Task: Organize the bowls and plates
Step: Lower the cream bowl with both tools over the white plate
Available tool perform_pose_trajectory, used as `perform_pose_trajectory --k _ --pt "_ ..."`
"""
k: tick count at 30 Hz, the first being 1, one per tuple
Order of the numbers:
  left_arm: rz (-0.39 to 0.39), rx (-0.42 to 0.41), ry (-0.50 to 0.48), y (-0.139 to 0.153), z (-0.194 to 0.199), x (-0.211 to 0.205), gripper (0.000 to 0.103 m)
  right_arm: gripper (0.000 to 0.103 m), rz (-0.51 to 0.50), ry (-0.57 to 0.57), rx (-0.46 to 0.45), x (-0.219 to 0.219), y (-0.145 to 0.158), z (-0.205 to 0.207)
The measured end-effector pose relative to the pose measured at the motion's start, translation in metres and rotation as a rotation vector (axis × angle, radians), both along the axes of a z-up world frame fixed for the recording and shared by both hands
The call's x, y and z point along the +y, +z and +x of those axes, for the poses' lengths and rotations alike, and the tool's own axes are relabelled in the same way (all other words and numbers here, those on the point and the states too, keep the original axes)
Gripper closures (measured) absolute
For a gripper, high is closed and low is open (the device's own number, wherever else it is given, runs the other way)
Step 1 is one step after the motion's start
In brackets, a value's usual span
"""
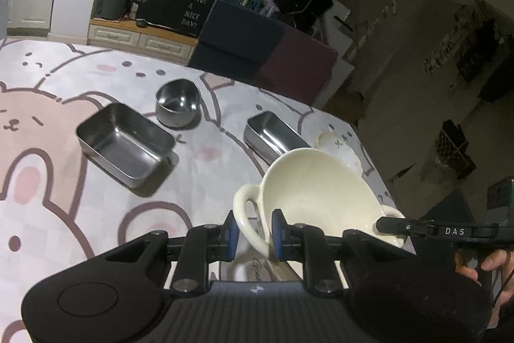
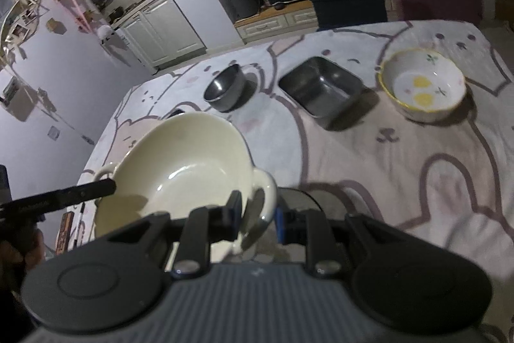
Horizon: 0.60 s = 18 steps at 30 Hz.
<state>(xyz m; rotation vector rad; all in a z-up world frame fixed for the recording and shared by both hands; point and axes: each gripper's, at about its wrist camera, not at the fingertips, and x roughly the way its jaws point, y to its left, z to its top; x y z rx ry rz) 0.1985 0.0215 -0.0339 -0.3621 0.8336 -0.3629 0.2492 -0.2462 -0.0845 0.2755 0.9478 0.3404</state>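
Two grippers (image 1: 253,235) (image 2: 257,216), glossy cream two-handled bowl (image 1: 314,195), steel tins

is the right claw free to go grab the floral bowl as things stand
Probably not yet. The right claw is shut on a handle of the cream bowl, which the left claw holds by the other handle. The path to the floral bowl looks clear otherwise.

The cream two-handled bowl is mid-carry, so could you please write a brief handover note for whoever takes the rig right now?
Left tongs: shut on one loop handle of the cream two-handled ceramic bowl.
Right tongs: shut on the opposite handle; bowl held tilted above the bunny-print tablecloth.
On the cloth: round steel bowl, deep rectangular steel tray, narrow steel tray, flower-painted white bowl.
Done: bowl lifted. Left: set it down, group the rest.
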Motion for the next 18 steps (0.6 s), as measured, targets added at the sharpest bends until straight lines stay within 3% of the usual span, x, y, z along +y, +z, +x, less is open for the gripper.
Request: perform_pose_trajectory --k 18 --pt "-0.026 0.06 -0.037 -0.048 -0.001 -0.011 0.08 0.079 0.011 -0.036 0.046 -0.016 -0.025 -0.012"
